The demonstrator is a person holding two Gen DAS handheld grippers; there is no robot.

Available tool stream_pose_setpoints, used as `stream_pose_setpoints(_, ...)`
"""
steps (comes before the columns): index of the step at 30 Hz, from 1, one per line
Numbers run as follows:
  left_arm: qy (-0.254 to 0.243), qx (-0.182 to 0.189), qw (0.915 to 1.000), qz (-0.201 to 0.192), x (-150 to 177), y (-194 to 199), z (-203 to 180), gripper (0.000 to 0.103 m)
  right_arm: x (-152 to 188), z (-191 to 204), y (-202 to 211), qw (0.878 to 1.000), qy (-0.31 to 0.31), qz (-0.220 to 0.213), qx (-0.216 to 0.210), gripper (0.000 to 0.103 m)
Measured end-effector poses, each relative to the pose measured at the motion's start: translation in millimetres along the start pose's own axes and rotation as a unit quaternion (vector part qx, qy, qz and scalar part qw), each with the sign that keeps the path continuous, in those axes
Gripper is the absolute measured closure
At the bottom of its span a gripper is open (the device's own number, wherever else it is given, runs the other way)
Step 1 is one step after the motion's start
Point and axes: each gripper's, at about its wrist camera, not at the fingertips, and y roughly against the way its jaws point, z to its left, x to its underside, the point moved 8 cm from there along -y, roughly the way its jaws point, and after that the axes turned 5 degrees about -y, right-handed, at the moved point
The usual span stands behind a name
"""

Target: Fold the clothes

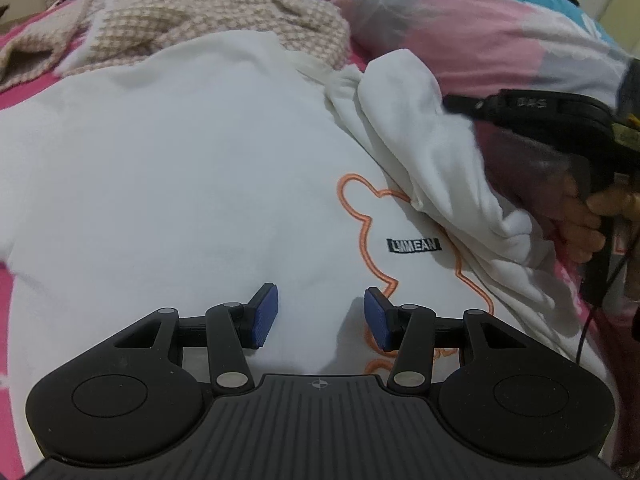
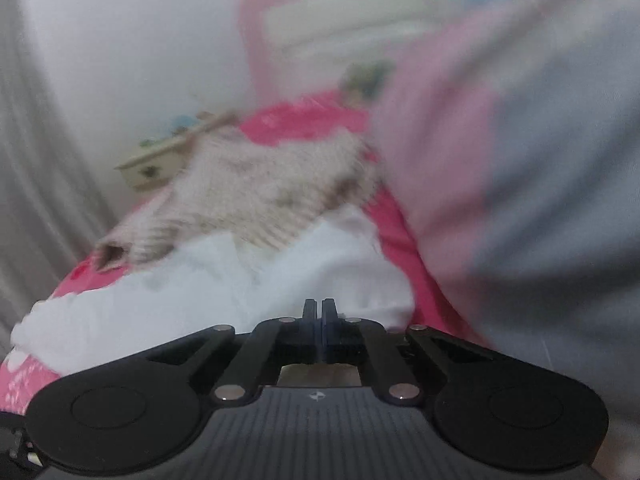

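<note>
A white sweatshirt (image 1: pixel 180 160) with an orange bear outline and a small black label lies spread on the bed. One sleeve (image 1: pixel 420 140) is bunched over its right side. My left gripper (image 1: pixel 320 314) hovers low over the lower chest, open, blue pads apart, with only flat cloth beneath them. My right gripper (image 1: pixel 452 102) reaches in from the right, its tip at the edge of the bunched sleeve; a hand (image 1: pixel 580 220) holds it. In the blurred right wrist view the right gripper (image 2: pixel 319 308) has its jaws pressed together in front of the white sweatshirt (image 2: pixel 200 300). I cannot tell whether cloth is pinched.
A beige houndstooth garment (image 1: pixel 180 12) (image 2: pixel 260 188) lies crumpled beyond the sweatshirt. A bulky pink, grey and blue quilt (image 1: pixel 480 32) (image 2: pixel 520 160) is heaped along the right. The pink bedsheet (image 1: pixel 6 300) shows at the left. A cream bedside cabinet (image 2: pixel 156 164) stands past the bed.
</note>
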Motion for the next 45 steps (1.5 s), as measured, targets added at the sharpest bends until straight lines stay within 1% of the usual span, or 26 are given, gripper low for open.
stream_pose_setpoints(2, 0.021, -0.005, 0.9997, -0.010, -2.6, 4.1, 8.0, 0.055, 1.2, 38.9, 20.2, 0.995, 0.074, -0.019, -0.060, 0.100)
stream_pose_setpoints(4, 0.046, -0.016, 0.9985, -0.024, -6.4, 8.7, 20.8, 0.055, 17.1, 85.2, 46.0, 0.976, 0.183, -0.027, -0.115, 0.100)
stream_pose_setpoints(5, 0.061, -0.021, 0.9975, -0.029, -7.5, 9.8, 28.3, 0.055, 31.2, 105.8, 58.8, 0.960, 0.240, -0.026, -0.139, 0.100)
stream_pose_setpoints(7, 0.094, -0.021, 0.9949, -0.030, -6.3, 9.2, 41.2, 0.055, 66.6, 136.2, 78.2, 0.922, 0.347, -0.011, -0.173, 0.100)
stream_pose_setpoints(9, 0.127, -0.018, 0.9914, -0.029, -3.9, 8.0, 53.6, 0.055, 108.6, 153.4, 91.3, 0.878, 0.435, 0.025, -0.197, 0.098)
stream_pose_setpoints(10, 0.139, -0.016, 0.9898, -0.029, -2.9, 7.7, 58.2, 0.056, 126.1, 155.2, 95.9, 0.862, 0.461, 0.046, -0.206, 0.099)
stream_pose_setpoints(11, 0.140, -0.015, 0.9896, -0.030, -2.3, 8.3, 59.0, 0.056, 143.6, 156.8, 100.6, 0.845, 0.486, 0.067, -0.214, 0.094)
stream_pose_setpoints(12, 0.139, -0.015, 0.9898, -0.031, -1.6, 8.5, 59.1, 0.056, 156.1, 156.7, 105.5, 0.833, 0.504, 0.080, -0.216, 0.085)
stream_pose_setpoints(13, 0.131, -0.018, 0.9907, -0.032, -1.2, 7.6, 57.4, 0.056, 159.5, 154.9, 110.2, 0.833, 0.502, 0.086, -0.215, 0.080)
stream_pose_setpoints(14, 0.123, -0.022, 0.9917, -0.032, -1.2, 6.5, 55.3, 0.055, 158.7, 152.7, 115.0, 0.839, 0.489, 0.093, -0.218, 0.075)
stream_pose_setpoints(15, 0.114, -0.026, 0.9926, -0.033, -0.7, 6.4, 53.4, 0.055, 152.7, 149.7, 119.0, 0.851, 0.463, 0.101, -0.224, 0.074)
stream_pose_setpoints(17, 0.098, -0.032, 0.9941, -0.034, 0.7, 6.5, 50.2, 0.055, 130.1, 142.3, 126.0, 0.885, 0.382, 0.117, -0.240, 0.070)
stream_pose_setpoints(19, 0.090, -0.034, 0.9948, -0.035, 3.5, 7.9, 50.8, 0.055, 103.4, 131.0, 120.9, 0.918, 0.283, 0.129, -0.246, 0.059)
stream_pose_setpoints(21, 0.085, -0.036, 0.9951, -0.036, 3.7, 6.3, 50.0, 0.055, 74.2, 116.0, 104.3, 0.949, 0.178, 0.133, -0.222, 0.046)
stream_pose_setpoints(23, 0.079, -0.038, 0.9955, -0.037, 4.3, 5.3, 49.5, 0.055, 53.4, 93.2, 80.0, 0.970, 0.069, 0.144, -0.183, 0.046)
stream_pose_setpoints(25, 0.071, -0.041, 0.9958, -0.040, 5.2, 5.6, 48.0, 0.055, 48.6, 75.6, 54.4, 0.972, -0.025, 0.166, -0.162, 0.046)
stream_pose_setpoints(27, 0.064, -0.045, 0.9960, -0.044, 5.7, 5.6, 46.5, 0.055, 48.7, 61.4, 30.5, 0.966, -0.103, 0.187, -0.145, 0.046)
stream_pose_setpoints(30, 0.063, -0.045, 0.9960, -0.046, 6.5, 5.7, 46.6, 0.055, 61.0, 51.1, 5.2, 0.961, -0.144, 0.208, -0.116, 0.046)
stream_pose_setpoints(32, 0.061, -0.044, 0.9961, -0.047, 6.9, 5.6, 46.9, 0.055, 70.1, 52.1, -5.5, 0.957, -0.151, 0.222, -0.108, 0.049)
stream_pose_setpoints(34, 0.059, -0.043, 0.9962, -0.048, 7.1, 6.0, 47.0, 0.055, 78.7, 55.3, -9.1, 0.957, -0.145, 0.230, -0.100, 0.057)
stream_pose_setpoints(36, 0.059, -0.043, 0.9961, -0.049, 7.2, 6.0, 47.0, 0.055, 84.8, 60.1, -11.7, 0.957, -0.138, 0.237, -0.098, 0.086)
stream_pose_setpoints(37, 0.059, -0.043, 0.9961, -0.050, 7.3, 6.1, 47.1, 0.055, 84.8, 63.0, -13.1, 0.958, -0.133, 0.234, -0.096, 0.091)
stream_pose_setpoints(38, 0.060, -0.043, 0.9959, -0.051, 7.5, 6.2, 47.2, 0.055, 80.2, 67.0, -9.2, 0.963, -0.122, 0.222, -0.095, 0.094)
stream_pose_setpoints(41, 0.062, -0.044, 0.9955, -0.056, 8.6, 7.1, 47.2, 0.055, 46.4, 82.3, 13.3, 0.980, -0.068, 0.159, -0.096, 0.095)
stream_pose_setpoints(43, 0.059, -0.047, 0.9954, -0.059, 9.8, 7.7, 46.6, 0.055, 3.8, 88.1, 51.4, 0.992, -0.018, 0.091, -0.085, 0.095)
stream_pose_setpoints(45, 0.058, -0.050, 0.9953, -0.059, 9.8, 7.4, 45.7, 0.055, -45.4, 87.3, 99.9, 0.998, 0.032, 0.010, -0.059, 0.095)
